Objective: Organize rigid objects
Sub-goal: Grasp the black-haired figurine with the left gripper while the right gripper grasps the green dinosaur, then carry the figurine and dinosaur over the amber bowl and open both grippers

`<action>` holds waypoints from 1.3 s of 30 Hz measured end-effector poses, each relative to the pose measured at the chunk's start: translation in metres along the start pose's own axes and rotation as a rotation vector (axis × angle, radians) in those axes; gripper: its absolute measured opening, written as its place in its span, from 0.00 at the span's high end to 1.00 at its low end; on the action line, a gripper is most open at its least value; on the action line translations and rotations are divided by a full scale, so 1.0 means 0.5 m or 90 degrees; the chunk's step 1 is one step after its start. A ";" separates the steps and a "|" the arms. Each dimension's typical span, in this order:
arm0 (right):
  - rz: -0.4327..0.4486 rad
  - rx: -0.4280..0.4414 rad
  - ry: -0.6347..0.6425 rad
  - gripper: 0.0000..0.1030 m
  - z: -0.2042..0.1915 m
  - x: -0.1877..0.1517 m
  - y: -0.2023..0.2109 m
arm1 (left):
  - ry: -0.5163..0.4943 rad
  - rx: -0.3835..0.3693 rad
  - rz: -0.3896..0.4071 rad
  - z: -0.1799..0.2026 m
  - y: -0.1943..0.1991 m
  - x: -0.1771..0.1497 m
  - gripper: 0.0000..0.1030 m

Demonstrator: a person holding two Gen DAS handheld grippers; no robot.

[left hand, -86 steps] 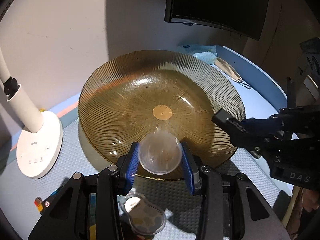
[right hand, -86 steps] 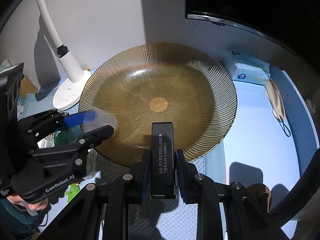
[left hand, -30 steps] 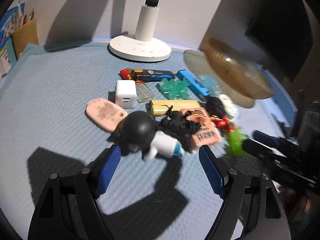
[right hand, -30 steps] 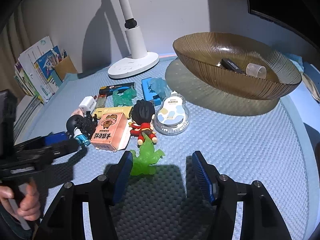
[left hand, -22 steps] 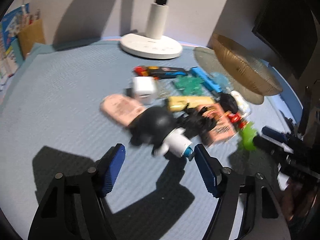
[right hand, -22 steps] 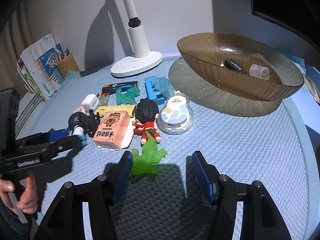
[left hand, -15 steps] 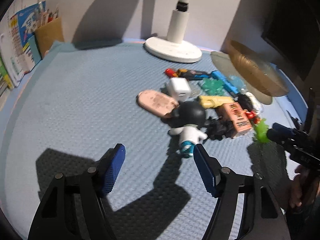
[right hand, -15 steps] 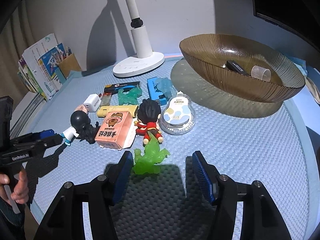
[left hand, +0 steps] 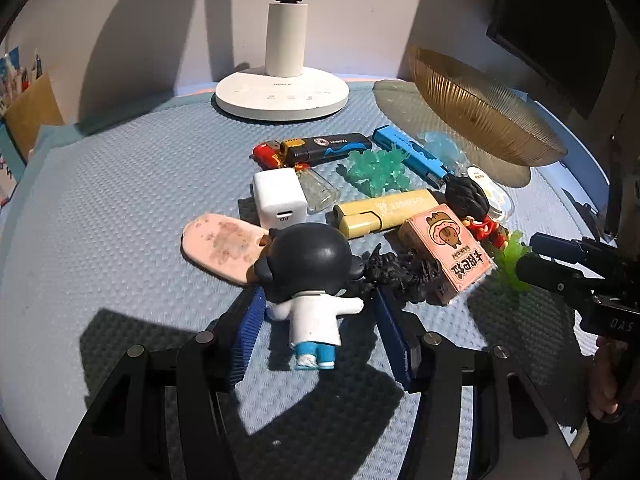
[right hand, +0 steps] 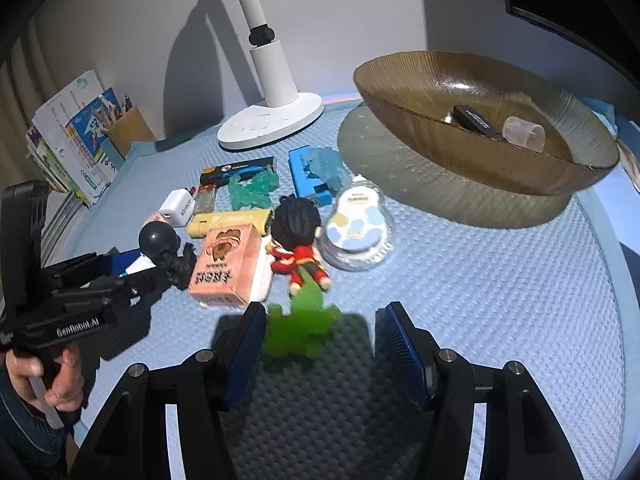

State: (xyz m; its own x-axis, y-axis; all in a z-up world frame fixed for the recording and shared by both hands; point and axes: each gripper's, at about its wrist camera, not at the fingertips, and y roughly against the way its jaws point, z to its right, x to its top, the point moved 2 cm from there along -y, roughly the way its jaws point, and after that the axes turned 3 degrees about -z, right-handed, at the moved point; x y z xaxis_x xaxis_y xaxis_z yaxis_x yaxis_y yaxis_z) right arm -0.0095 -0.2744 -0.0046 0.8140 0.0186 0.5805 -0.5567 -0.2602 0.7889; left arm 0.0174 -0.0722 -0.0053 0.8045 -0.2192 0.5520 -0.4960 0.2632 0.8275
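While most of the pile lies loose on the mat, progress: early, judged from two items in the bowl and far more outside it.

Done: black stick and clear cap, both lying inside the amber bowl.
Left: every other small item, clustered on the blue mat covering the table, between lamp base and grippers.
Left hand-held gripper: spread, pads on either side of the black-headed figure, apparently not yet pinching; nothing held.
Right hand-held gripper: spread, low over the mat, green toy between the pads, blurred, not gripped as far as visible.
Likely step in hand: closing on one figure each, then carrying to the bowl.

Count, loose items:
Doll figures: 2 (black-headed one; red-clothed figure).
Soft-looking moulded toys: 4 (bright green, teal toy, pale blue toy, black spiky toy).
Pink box: 1.
White charger: 1.
Yellow bar: 1.
Pink oval case: 1.
Round clear case: 1.
Blue box: 1.
Black-and-blue case: 1.
Lighters: 2 (red lighter, clear lighter).
Total loose: 15, small overlaps possibly hiding more.

Fixtures: white lamp, 1.
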 end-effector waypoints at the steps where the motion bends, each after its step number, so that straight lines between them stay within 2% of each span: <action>1: -0.009 -0.013 0.007 0.42 -0.010 0.002 -0.009 | -0.004 0.004 0.001 0.002 0.000 0.000 0.49; 2: -0.016 -0.022 0.014 0.44 -0.017 0.002 -0.015 | -0.008 0.010 0.004 0.005 0.002 -0.001 0.58; 3: -0.020 -0.040 0.028 0.56 -0.028 0.000 -0.021 | -0.010 0.016 0.010 0.005 0.006 -0.003 0.58; 4: -0.021 -0.054 0.040 0.61 -0.035 -0.002 -0.023 | -0.006 0.009 0.011 0.003 0.010 -0.006 0.58; 6: -0.014 -0.071 0.061 0.61 -0.045 -0.011 -0.017 | 0.013 -0.004 0.018 -0.007 0.027 -0.020 0.58; 9: -0.001 -0.049 0.059 0.62 -0.044 -0.031 0.015 | 0.027 -0.004 0.032 -0.022 0.057 -0.047 0.58; 13: 0.029 -0.003 0.048 0.62 -0.030 -0.050 0.083 | 0.062 -0.035 0.056 -0.047 0.110 -0.085 0.58; 15: 0.034 -0.004 0.058 0.61 -0.025 -0.058 0.106 | 0.070 -0.037 0.054 -0.051 0.120 -0.099 0.58; 21: -0.021 -0.019 0.042 0.61 -0.011 -0.102 0.061 | 0.045 -0.019 0.019 -0.026 0.101 -0.135 0.56; 23: -0.014 -0.024 0.042 0.61 -0.010 -0.114 0.060 | 0.036 -0.009 0.014 -0.019 0.098 -0.137 0.51; 26: -0.014 -0.022 0.045 0.61 -0.011 -0.115 0.062 | 0.032 0.001 0.015 -0.018 0.098 -0.129 0.51; 28: -0.016 -0.012 0.039 0.50 -0.007 -0.115 0.063 | 0.033 0.009 0.008 -0.018 0.090 -0.120 0.51; 30: -0.013 0.004 0.029 0.48 -0.005 -0.118 0.066 | 0.028 0.014 0.001 -0.012 0.081 -0.118 0.51; 32: -0.012 -0.001 0.029 0.48 -0.006 -0.121 0.066 | 0.009 0.028 0.006 0.001 0.079 -0.119 0.53; 33: -0.009 -0.004 0.029 0.48 -0.008 -0.124 0.068 | 0.003 0.035 0.008 0.005 0.078 -0.120 0.57; 35: -0.003 -0.006 0.019 0.48 -0.007 -0.126 0.071 | -0.004 0.048 0.013 0.013 0.078 -0.119 0.58; 39: 0.002 -0.025 0.006 0.55 -0.014 -0.124 0.069 | 0.004 0.036 0.020 0.019 0.080 -0.113 0.59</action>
State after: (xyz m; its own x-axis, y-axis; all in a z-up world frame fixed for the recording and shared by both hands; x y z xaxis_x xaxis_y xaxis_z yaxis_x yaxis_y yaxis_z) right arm -0.0801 -0.2776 -0.0121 0.8103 0.0272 0.5854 -0.5661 -0.2224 0.7938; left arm -0.0510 -0.0583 -0.0023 0.7904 -0.2050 0.5772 -0.5386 0.2160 0.8144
